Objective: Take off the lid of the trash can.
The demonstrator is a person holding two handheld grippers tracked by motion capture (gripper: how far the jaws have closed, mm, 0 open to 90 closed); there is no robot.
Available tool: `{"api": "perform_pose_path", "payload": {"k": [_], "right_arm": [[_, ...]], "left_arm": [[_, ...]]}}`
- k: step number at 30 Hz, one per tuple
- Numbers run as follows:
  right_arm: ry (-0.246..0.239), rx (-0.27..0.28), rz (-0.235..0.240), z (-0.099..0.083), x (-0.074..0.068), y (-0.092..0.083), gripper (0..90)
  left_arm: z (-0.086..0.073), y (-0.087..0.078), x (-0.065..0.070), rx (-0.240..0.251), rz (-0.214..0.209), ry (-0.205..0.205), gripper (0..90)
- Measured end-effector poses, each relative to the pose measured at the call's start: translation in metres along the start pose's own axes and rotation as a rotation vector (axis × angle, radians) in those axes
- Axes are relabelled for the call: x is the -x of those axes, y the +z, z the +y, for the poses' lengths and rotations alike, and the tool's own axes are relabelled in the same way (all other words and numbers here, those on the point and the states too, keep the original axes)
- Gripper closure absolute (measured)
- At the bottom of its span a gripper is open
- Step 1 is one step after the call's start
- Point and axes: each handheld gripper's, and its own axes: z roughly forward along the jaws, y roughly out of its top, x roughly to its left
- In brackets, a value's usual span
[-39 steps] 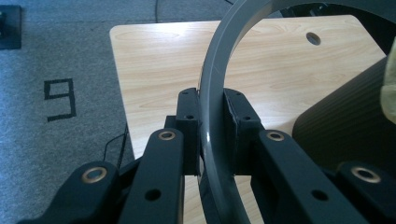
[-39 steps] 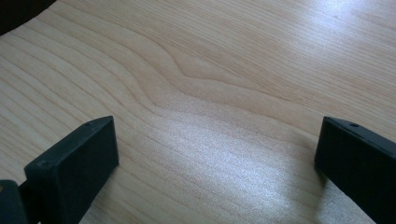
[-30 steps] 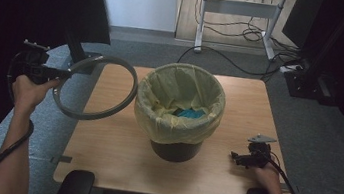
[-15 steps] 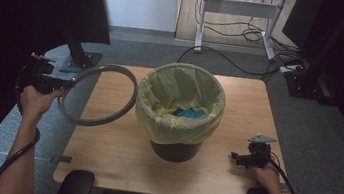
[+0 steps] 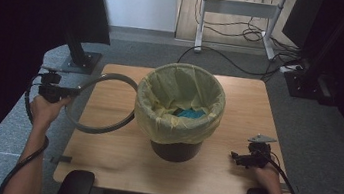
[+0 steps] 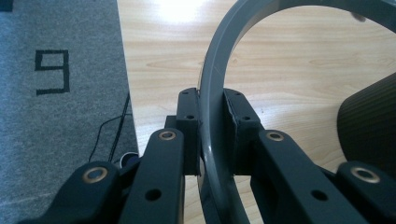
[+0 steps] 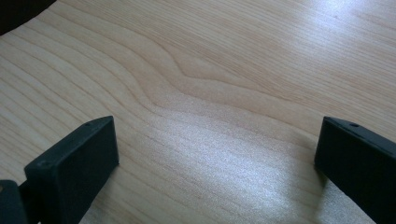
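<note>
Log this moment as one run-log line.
left gripper: shut on grey ring | ring: beside lined bin, over table | right gripper: open, empty, above table

An office or lab: grey carpet tiles (image 5: 14,131), a height-adjustable desk frame (image 5: 237,7), floor cables (image 5: 239,32), monitor stand (image 5: 79,59).

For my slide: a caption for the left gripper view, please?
Left gripper clamped on the grey ring above the wooden table.
</note>
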Motion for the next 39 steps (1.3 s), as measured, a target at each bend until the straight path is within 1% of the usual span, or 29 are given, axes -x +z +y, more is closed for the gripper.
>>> {"api": "perform_pose_path", "payload": {"k": [4,7,12,16,22,25,28,33,39], "right_arm": [[0.0,0.0,0.0,0.0,0.0,0.0,0.0],[0.0,0.0,0.0,0.0,0.0,0.0,0.0],[0.0,0.0,0.0,0.0,0.0,0.0,0.0],[0.0,0.0,0.0,0.0,0.0,0.0,0.0],[0.0,0.0,0.0,0.0,0.0,0.0,0.0],[0.0,0.0,0.0,0.0,0.0,0.0,0.0],[0.0,0.0,0.0,0.0,0.0,0.0,0.0],[0.0,0.0,0.0,0.0,0.0,0.0,0.0],[0.0,0.001,0.001,0.0,0.0,0.0,0.0]], "left_arm": [[-0.007,0.013,0.0,-0.01,0.003,-0.003,78.0],[-0.013,0.023,0.0,-0.01,0.0,-0.008,78.0],[-0.022,0.037,0.0,-0.002,0.012,-0.005,78.0],[-0.029,0.049,-0.001,-0.014,0.016,-0.002,78.0],[-0.038,0.062,-0.003,-0.011,0.03,-0.003,78.0],[-0.042,0.068,-0.002,-0.012,0.045,0.003,78.0],[-0.047,0.075,-0.002,-0.021,0.05,0.003,78.0],[-0.055,0.085,-0.003,-0.02,0.049,-0.006,78.0],[-0.063,0.096,-0.002,-0.03,0.078,0.007,78.0]]}}
